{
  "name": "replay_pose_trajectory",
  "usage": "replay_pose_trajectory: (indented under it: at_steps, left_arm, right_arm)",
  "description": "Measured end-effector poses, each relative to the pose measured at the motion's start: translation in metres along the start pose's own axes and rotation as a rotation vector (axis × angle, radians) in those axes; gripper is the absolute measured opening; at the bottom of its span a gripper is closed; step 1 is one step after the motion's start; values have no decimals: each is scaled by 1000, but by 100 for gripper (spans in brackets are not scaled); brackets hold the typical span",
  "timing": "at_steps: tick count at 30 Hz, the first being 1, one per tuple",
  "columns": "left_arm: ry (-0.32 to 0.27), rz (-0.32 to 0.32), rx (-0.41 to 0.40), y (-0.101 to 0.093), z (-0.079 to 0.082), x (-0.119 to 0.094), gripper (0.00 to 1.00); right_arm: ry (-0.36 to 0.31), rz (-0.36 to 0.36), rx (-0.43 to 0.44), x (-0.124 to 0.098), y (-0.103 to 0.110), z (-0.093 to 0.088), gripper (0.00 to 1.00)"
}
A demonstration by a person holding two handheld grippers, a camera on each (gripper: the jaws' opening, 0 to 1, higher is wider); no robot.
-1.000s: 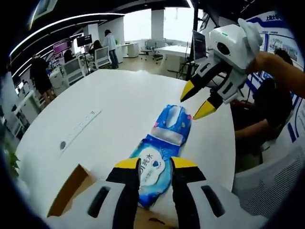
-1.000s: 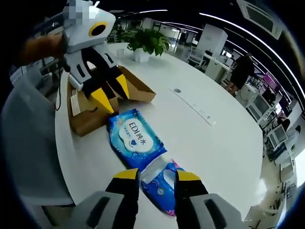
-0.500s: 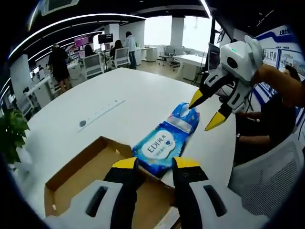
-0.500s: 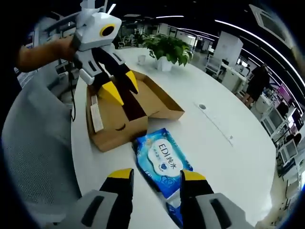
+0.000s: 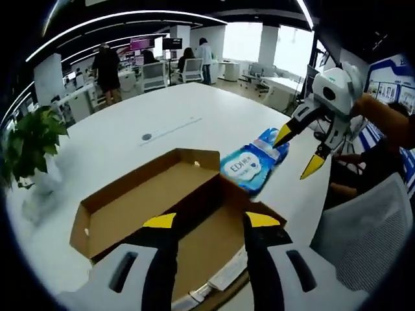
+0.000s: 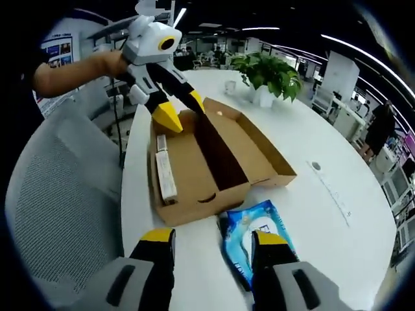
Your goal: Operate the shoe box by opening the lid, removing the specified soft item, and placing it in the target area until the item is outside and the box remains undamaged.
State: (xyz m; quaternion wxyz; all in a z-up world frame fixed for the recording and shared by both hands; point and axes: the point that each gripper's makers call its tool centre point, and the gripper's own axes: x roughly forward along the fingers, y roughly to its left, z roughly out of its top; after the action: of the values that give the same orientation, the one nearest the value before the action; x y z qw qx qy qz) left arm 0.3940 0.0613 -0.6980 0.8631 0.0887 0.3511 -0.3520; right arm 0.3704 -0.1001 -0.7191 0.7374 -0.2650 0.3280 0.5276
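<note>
Shoe box (image 5: pixel 162 207) lies wide open on the white table (image 5: pixel 117 142), lid flap folded flat beside the tray, both halves bare cardboard inside, w/ a white label strip (image 6: pixel 165 175) on the floor of 1 half. The soft item, a blue wet-wipes pack (image 5: pixel 249 167), is outside the box, flat on the table just beside the box's far corner in the left gripper view; in the right gripper view the same pack (image 6: pixel 249 243) sits just off the box's near edge, between that view's own 2 jaws but not pinched. Left gripper (image 5: pixel 204 223) hangs over the box interior, jaws apart, nothing between them; from the right gripper view it (image 6: pixel 181 110) hovers above the box's far end. Right gripper (image 6: pixel 214 240) also jaws apart, empty; in the left gripper view it (image 5: pixel 299 150) floats just past the pack, tips spread, not touching it. Potted plant (image 5: pixel 29 146) stands near the box's other side. My read: lid open, item out, box looks intact, no tears visible, so the job looks about done. Left, at most: confirm that spot beside the box counts as the target area, since no marked zone is visible, & pull both grippers clear.
</note>
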Motion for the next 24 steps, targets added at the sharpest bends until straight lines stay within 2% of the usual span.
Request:
replay_pose_trajectory:
  at_steps: [9, 13, 21, 24]
  left_arm:
    - [21, 78, -60, 37, -40, -37, 46]
    - [22, 112, -78, 46, -56, -56, 50]
    - [37, 182, -154, 66, -95, -87, 49]
    - [48, 198, -168, 70, -109, -95, 45]
  right_arm:
    - [-6, 79, -23, 19, 13, 15, 51]
    - [0, 100, -35, 27, 16, 21, 52]
    - [10, 156, -74, 51, 25, 33, 55]
    - [15, 167, -92, 58, 28, 38, 55]
